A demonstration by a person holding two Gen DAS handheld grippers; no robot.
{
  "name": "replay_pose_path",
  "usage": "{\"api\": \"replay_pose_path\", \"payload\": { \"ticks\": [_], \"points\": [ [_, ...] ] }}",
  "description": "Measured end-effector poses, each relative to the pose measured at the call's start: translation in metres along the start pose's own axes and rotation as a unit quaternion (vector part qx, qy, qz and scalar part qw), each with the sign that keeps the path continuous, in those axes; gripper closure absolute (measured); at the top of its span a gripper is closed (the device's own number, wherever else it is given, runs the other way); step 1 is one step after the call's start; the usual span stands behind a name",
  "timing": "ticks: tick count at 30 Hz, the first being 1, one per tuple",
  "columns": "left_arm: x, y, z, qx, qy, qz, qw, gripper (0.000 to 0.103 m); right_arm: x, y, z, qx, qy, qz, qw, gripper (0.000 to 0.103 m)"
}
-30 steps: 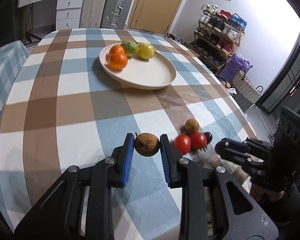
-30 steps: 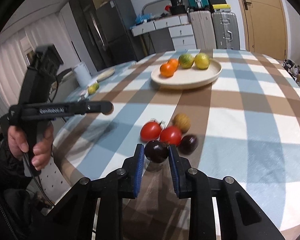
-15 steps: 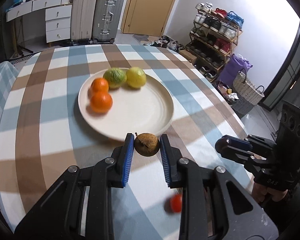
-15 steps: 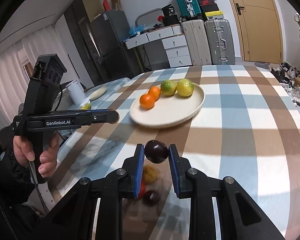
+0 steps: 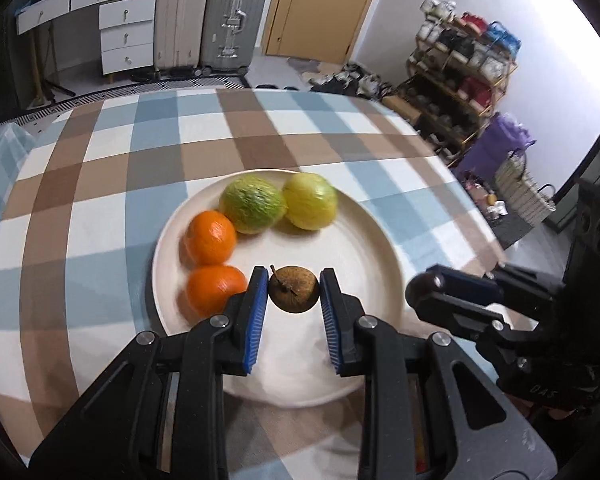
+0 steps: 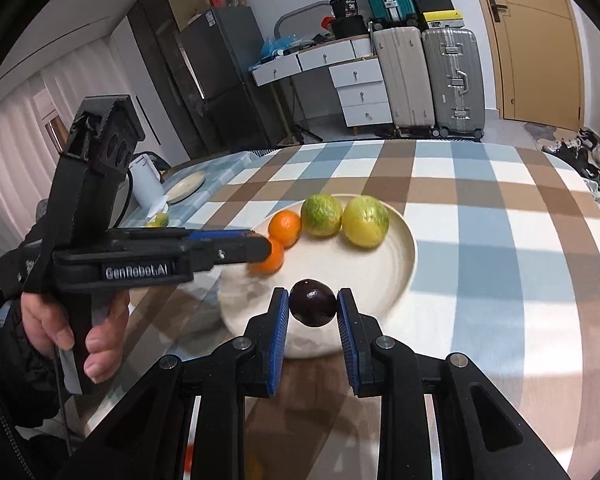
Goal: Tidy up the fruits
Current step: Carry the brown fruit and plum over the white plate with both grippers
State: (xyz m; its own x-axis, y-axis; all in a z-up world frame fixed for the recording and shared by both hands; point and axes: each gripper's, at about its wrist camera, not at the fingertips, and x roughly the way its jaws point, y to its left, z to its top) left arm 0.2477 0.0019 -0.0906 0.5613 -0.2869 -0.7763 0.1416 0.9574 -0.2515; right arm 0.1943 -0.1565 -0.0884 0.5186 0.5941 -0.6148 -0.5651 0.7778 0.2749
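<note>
Round table (image 5: 100, 184) under a blue, brown and white checked cloth fills most of both views; far behind it stand two suitcases (image 5: 214, 20) and a white drawer unit (image 5: 126, 36), with a shoe rack (image 5: 460, 76) far right in the left wrist view. A cream plate (image 5: 364, 240) sits mid-table. On its far side lie four fruits in an arc: a yellow-green citrus (image 5: 310, 206) rightmost, a green citrus (image 5: 253, 209) touching it on the left, then two oranges (image 5: 211, 237), the nearer one just beside the left gripper's finger. Left gripper (image 5: 294, 290) is held over the near half of the plate, blue pads clamped on a small brown fruit (image 5: 294, 290) with a short stem, held clear of the plate surface. Right gripper (image 6: 313, 303) is likewise closed tight on a dark purple round fruit (image 6: 313, 303), over the near edge of the plate. In the right wrist view a hand (image 6: 56, 324) in a dark sleeve grips the left tool's handle at the left. In the left wrist view the right tool comes in from the right, its dark fruit at the plate's right rim. Background slightly blurred.
</note>
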Motion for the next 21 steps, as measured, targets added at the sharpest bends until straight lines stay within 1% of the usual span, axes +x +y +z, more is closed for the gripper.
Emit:
{"api": "replay_pose_path", "payload": {
  "ticks": [3,5,8,14,21],
  "points": [
    [0.012,0.006,0.009,-0.002,0.009,0.004,1.0000,0.079,0.022,0.000,0.009,-0.018,0.018,-0.021,0.999,0.078],
    [0.015,0.009,0.012,-0.005,0.011,0.001,0.9999,0.079,0.037,-0.003,0.014,-0.013,0.029,-0.009,0.999,0.078],
    [0.023,0.012,0.017,-0.003,0.016,-0.006,0.9999,0.079,0.054,-0.005,0.020,-0.016,0.038,-0.004,0.999,0.078],
    [0.037,0.014,0.020,-0.009,0.029,-0.014,0.9994,0.079,0.075,-0.011,0.028,-0.010,0.048,0.005,0.999,0.078],
    [0.046,0.017,0.022,-0.011,0.035,-0.016,0.9992,0.079,0.090,-0.015,0.030,-0.021,0.060,-0.001,0.998,0.078]
  ]
}}
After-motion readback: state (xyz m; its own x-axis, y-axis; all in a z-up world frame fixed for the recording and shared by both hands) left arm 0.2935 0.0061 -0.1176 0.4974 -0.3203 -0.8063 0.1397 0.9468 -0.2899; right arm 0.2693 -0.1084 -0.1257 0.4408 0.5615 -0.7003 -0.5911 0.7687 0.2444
